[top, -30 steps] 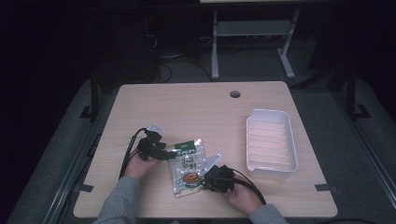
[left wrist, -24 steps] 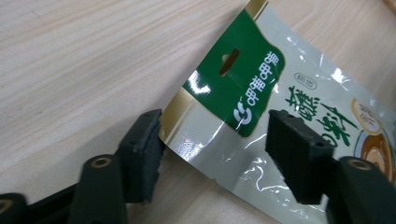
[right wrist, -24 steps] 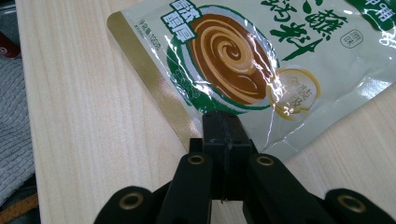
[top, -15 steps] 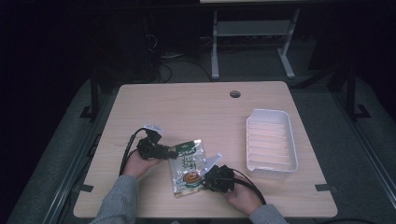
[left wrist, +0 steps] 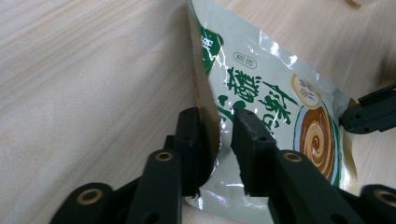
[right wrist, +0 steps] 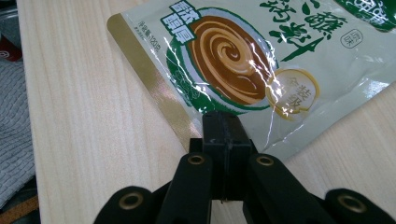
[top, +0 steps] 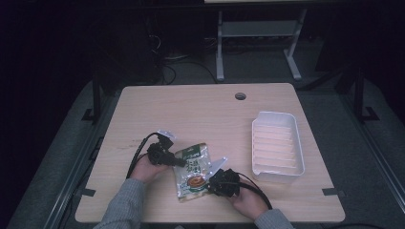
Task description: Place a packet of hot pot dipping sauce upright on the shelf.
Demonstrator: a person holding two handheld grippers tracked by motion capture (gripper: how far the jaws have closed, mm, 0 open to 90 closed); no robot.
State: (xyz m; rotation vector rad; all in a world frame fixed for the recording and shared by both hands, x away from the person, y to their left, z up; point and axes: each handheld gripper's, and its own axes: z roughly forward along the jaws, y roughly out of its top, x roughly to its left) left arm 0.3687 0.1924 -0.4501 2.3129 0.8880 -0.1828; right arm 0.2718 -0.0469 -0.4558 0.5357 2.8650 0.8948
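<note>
A green and white sauce packet (top: 192, 171) with a brown swirl picture lies near the table's front edge, between my two grippers. My left gripper (top: 180, 162) is at its left side. In the left gripper view the jaws straddle the packet (left wrist: 261, 93) at its long edge, and the left gripper (left wrist: 219, 140) still shows a narrow gap. My right gripper (top: 210, 183) is at the packet's lower right. In the right gripper view the right gripper (right wrist: 223, 126) is shut on the border of the packet (right wrist: 243, 56).
A white ribbed tray (top: 277, 143) stands on the table's right side. A cable hole (top: 240, 96) sits near the far edge. The right gripper's tip (left wrist: 369, 114) reaches in at the far side of the left gripper view. A grey sleeve (right wrist: 14, 116) lies left.
Hands and packet stay almost where they were. The left gripper has edged slightly in toward the packet's left edge.
</note>
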